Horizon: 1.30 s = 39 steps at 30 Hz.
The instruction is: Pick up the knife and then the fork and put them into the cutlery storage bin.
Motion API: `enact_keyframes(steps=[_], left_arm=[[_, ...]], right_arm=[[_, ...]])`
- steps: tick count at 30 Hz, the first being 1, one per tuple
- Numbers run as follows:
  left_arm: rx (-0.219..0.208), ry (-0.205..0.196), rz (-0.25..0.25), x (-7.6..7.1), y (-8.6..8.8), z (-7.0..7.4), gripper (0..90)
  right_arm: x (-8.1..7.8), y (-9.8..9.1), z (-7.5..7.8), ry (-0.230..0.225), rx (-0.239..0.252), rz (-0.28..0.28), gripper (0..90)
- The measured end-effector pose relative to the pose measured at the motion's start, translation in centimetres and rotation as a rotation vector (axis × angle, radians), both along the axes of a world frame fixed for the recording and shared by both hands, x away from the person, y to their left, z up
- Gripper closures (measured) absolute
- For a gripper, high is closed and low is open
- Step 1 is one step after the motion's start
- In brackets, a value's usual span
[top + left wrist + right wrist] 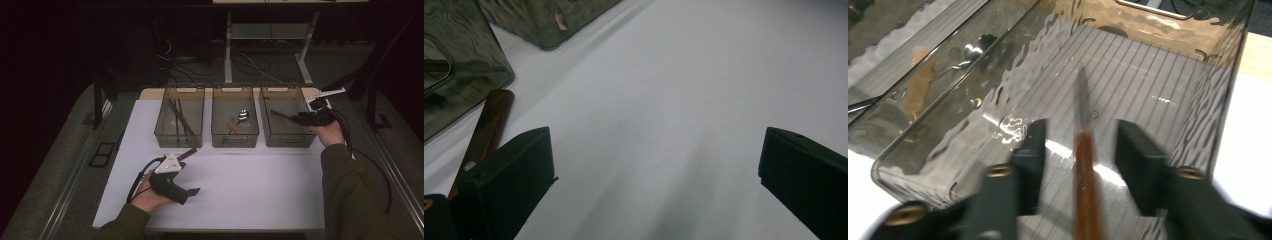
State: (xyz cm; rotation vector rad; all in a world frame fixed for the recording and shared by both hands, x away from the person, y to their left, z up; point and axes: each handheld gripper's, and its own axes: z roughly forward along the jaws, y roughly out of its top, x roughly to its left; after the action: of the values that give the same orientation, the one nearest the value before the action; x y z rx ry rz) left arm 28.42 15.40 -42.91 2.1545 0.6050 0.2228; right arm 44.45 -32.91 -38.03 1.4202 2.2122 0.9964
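Three clear bins stand in a row at the back of the white table (250, 190). My right gripper (296, 119) hovers over the right bin (287, 141), held by a hand in a green sleeve. Its jaws (1082, 150) are open, and a wooden-handled knife (1085, 175) lies between them, blurred, with a gap on each side and its blade pointing into the bin (1158, 75). My left gripper (190, 175) rests on the table in front of the left bin (179, 142), open (654, 170) with bare table between the fingers. A brown wooden piece (489, 125) lies just beside its left jaw.
The left bin holds dark chopsticks (180, 117). The middle bin (235, 142) holds a spoon (243, 116) and a wooden-handled piece. Cables trail from both grippers. Past the bins the table ends, and desk legs and wires stand on the floor behind.
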Motion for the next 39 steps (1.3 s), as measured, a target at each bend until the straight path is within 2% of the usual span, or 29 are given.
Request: enact_keyframes(steps=[2, 5, 7, 10, 14, 20, 23, 26, 32, 35, 39], left_arm=[[0.0, 0.001, 0.0, 0.0, 0.0, 0.0, 0.4], [0.001, 0.0, 0.001, 0.0, 0.0, 0.0, 0.4], [0.004, 0.001, 0.002, 0.0, 0.0, 0.0, 0.4], [0.005, 0.006, 0.003, 0.1, 0.0, 0.1, 0.9], [0.013, 0.004, 0.011, 0.2, 0.1, 0.2, 1.2], [0.027, 0.003, 0.037, 0.4, 0.5, 0.6, 6.1], [0.032, 0.004, 0.053, 0.6, 0.8, 0.7, 12.7], [0.035, 0.001, 0.074, 0.9, 1.1, 0.9, 17.6], [0.048, 0.012, 0.116, 1.6, 1.8, 1.4, 35.1], [0.043, 0.022, 0.123, 2.1, 2.1, 1.5, 43.9], [0.066, 0.029, 0.128, 3.0, 2.5, 1.6, 55.9]], right_arm=[[-0.2, 0.0, 0.1, -0.008, -0.005, -0.001, 44.9], [-0.6, -0.1, 0.5, -0.025, 0.023, 0.008, 39.5], [-1.2, 0.0, 1.0, -0.038, 0.056, 0.022, 34.7], [-2.5, 0.3, 1.5, -0.055, 0.116, 0.076, 28.0], [-4.7, 1.4, 1.7, -0.089, 0.088, 0.121, 19.9], [-8.0, 2.4, 0.8, -0.11, 0.105, 0.178, 17.2], [-9.8, 3.0, 0.0, -0.136, 0.106, 0.193, 14.8], [-11.4, 3.5, -0.7, -0.144, 0.124, 0.211, 14.6], [-14.2, 4.5, -2.7, -0.152, 0.129, 0.258, 14.4], [-15.3, 4.8, -3.8, -0.137, 0.118, 0.277, 14.4], [-16.4, 5.0, -5.3, -0.114, 0.126, 0.281, 14.3]])
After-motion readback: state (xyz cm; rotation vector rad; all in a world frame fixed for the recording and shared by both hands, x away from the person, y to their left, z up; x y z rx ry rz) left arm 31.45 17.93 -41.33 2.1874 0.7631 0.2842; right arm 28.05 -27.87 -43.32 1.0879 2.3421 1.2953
